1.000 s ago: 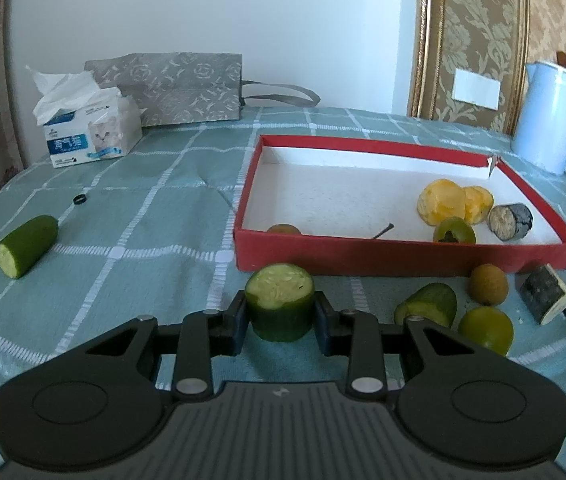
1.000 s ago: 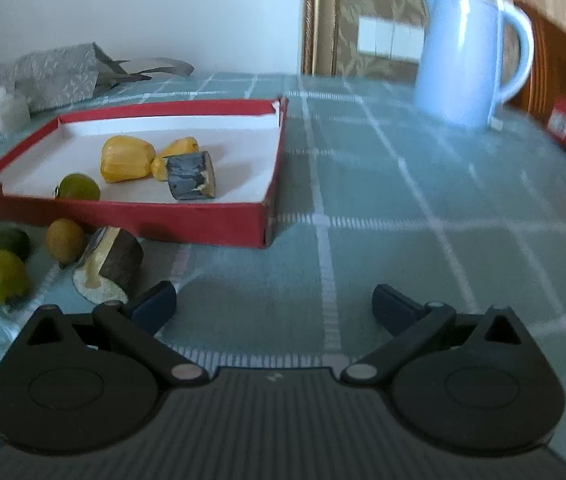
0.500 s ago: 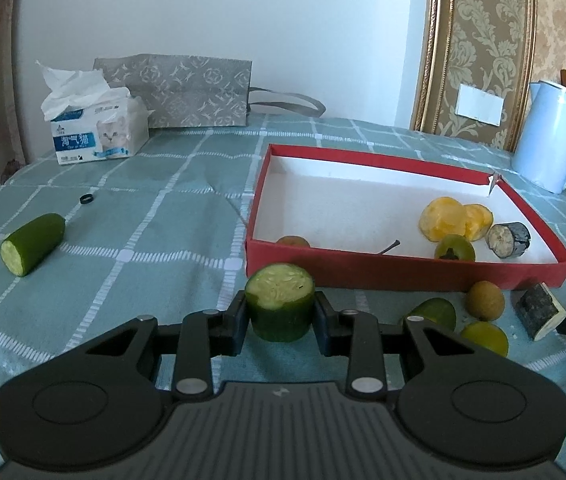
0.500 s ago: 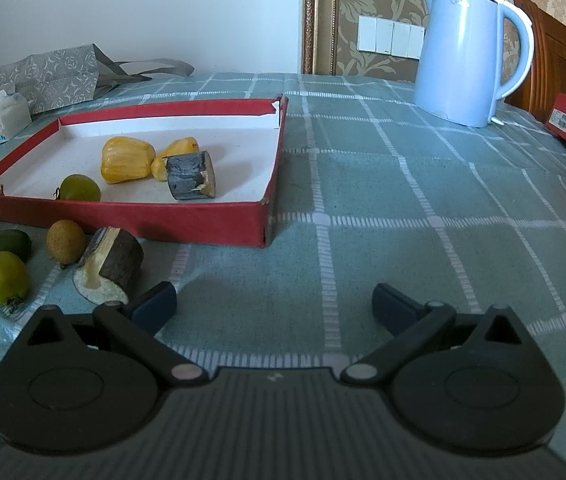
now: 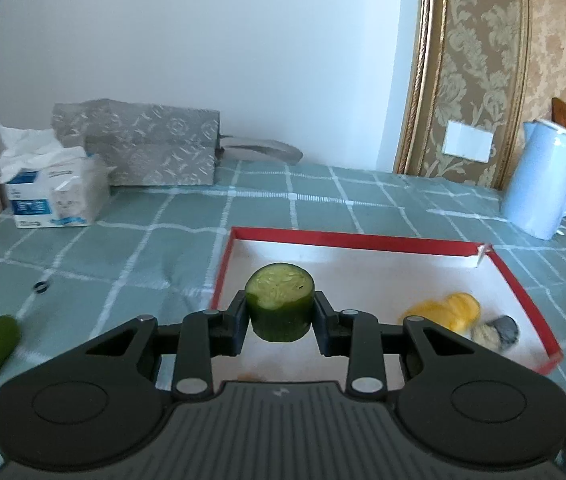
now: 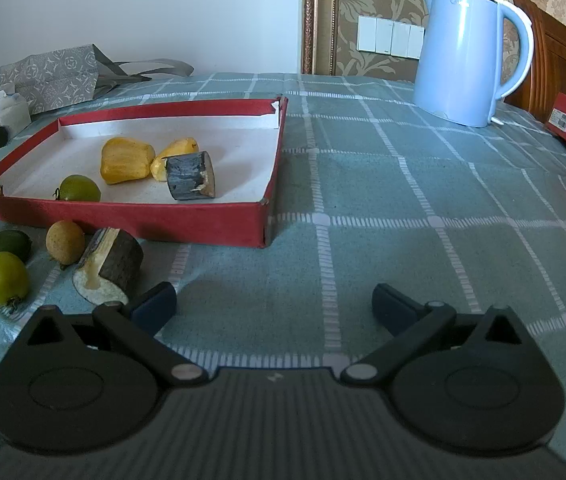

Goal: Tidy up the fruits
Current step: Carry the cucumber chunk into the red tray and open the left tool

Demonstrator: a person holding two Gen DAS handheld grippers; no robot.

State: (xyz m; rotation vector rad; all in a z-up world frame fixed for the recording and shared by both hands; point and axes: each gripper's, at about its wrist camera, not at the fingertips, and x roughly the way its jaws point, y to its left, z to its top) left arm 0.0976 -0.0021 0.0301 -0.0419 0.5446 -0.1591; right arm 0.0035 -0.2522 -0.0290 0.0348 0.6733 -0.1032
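A home: checked tablecloth [image 6: 403, 184], kettle [image 6: 463, 52], tissue box [image 5: 53, 196], damask wallpaper [image 5: 479, 80].

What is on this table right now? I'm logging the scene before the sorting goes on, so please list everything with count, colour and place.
tray: 1, red, white inside, table centre
cucumber pieces: 3, green; one gripped over tray, two on cloth
yellow fruit pieces: 2, in tray
dark cut chunks: 2; one in tray, one outside
green round fruits: 2; one in tray, one outside
brown round fruit: 1, outside tray
kettle: 1, pale blue
tissue pack: 1, white-blue
bag: 1, grey
left gripper: shut on cucumber
right gripper: open, empty
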